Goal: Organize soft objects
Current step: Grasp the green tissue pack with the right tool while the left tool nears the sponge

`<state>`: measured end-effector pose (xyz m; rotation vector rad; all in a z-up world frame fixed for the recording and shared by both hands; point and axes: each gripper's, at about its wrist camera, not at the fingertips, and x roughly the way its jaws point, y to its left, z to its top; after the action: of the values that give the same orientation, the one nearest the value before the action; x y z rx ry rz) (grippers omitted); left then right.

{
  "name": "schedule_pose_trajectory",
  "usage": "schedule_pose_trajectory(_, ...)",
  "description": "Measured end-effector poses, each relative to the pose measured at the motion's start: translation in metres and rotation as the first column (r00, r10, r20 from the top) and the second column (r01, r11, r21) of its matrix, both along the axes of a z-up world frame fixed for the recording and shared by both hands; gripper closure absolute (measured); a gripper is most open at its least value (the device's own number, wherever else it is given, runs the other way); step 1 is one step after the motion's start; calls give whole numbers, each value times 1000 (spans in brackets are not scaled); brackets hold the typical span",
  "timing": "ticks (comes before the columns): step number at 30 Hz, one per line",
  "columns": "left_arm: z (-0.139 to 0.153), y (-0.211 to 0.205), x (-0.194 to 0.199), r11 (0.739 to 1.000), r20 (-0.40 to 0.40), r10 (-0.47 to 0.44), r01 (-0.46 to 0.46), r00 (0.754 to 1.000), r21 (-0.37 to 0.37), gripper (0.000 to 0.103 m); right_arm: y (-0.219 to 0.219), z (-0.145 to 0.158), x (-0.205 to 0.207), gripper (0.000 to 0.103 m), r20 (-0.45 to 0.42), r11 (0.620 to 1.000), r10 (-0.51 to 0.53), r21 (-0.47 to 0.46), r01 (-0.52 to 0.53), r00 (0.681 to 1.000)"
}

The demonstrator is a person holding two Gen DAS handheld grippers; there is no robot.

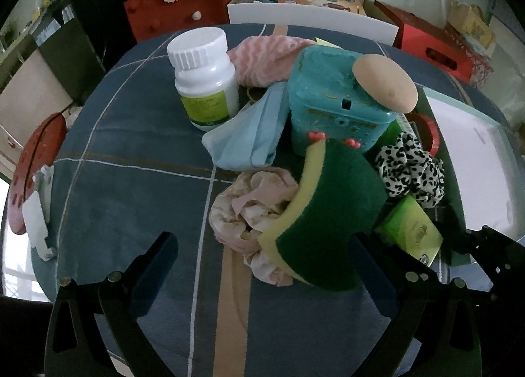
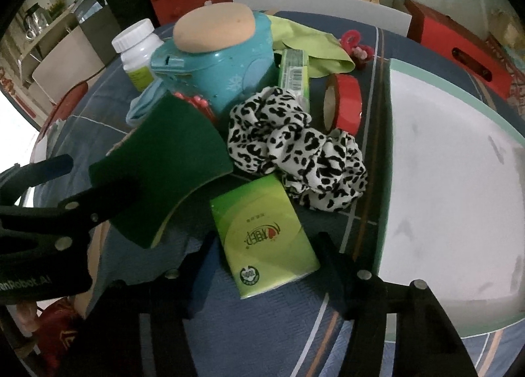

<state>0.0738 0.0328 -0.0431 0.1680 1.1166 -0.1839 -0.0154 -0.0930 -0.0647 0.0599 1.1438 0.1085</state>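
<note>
- the left gripper [image 1: 262,242] is seen spread wide; only its right finger lies against the green sponge [image 1: 328,213] (tilted over a beige cloth [image 1: 252,206]).
- the right gripper [image 2: 262,246] is half spread around the green tissue pack [image 2: 262,232], pads not seen pressing it.
- a leopard scrunchie [image 2: 295,144] lies beside the white tray [image 2: 390,147].
</note>
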Motion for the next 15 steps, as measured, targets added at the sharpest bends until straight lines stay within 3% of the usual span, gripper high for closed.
schedule_pose_trajectory(15, 8, -2, 1, 999, -9, 29, -28, 1000, 24, 0, -23, 44, -12, 46, 96, 999, -22, 25, 19, 995)
